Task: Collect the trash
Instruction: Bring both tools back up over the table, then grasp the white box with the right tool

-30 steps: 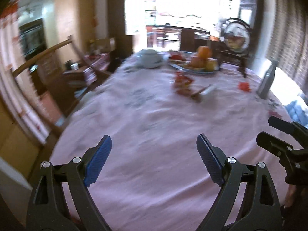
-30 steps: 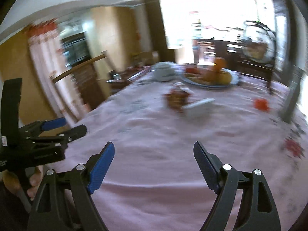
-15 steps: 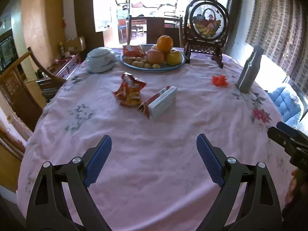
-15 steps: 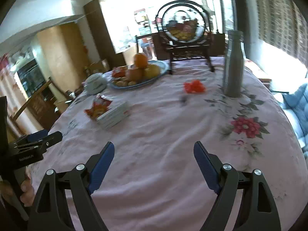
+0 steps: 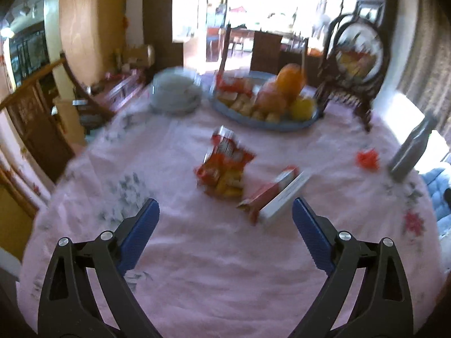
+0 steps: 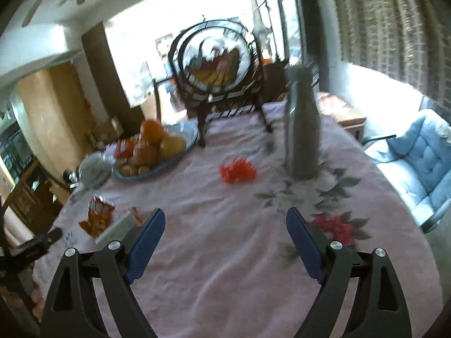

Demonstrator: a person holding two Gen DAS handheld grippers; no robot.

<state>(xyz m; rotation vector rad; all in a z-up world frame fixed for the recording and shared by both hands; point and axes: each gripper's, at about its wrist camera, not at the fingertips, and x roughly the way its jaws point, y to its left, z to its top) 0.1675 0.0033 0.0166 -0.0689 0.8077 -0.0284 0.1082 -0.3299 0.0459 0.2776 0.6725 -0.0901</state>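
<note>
A crumpled red and yellow snack wrapper (image 5: 224,166) lies on the pink tablecloth, with a flattened red and white box (image 5: 277,194) beside it on the right. A small crumpled red scrap (image 5: 366,159) lies farther right; in the right wrist view it (image 6: 238,170) sits ahead of my right gripper. The wrapper (image 6: 97,217) and box (image 6: 118,225) show at that view's left. My left gripper (image 5: 225,222) is open and empty, just short of the box. My right gripper (image 6: 225,232) is open and empty above the cloth.
A blue plate of oranges and snacks (image 5: 267,104) and a white lidded bowl (image 5: 174,93) stand at the back. A round framed ornament on a dark stand (image 6: 217,64) and a metal bottle (image 6: 303,124) stand on the right. A blue cushioned chair (image 6: 422,152) is beside the table.
Both grippers have moved forward over the table. The wrapper and box are nearer to the left gripper. The right view has swung toward the red scrap and the bottle.
</note>
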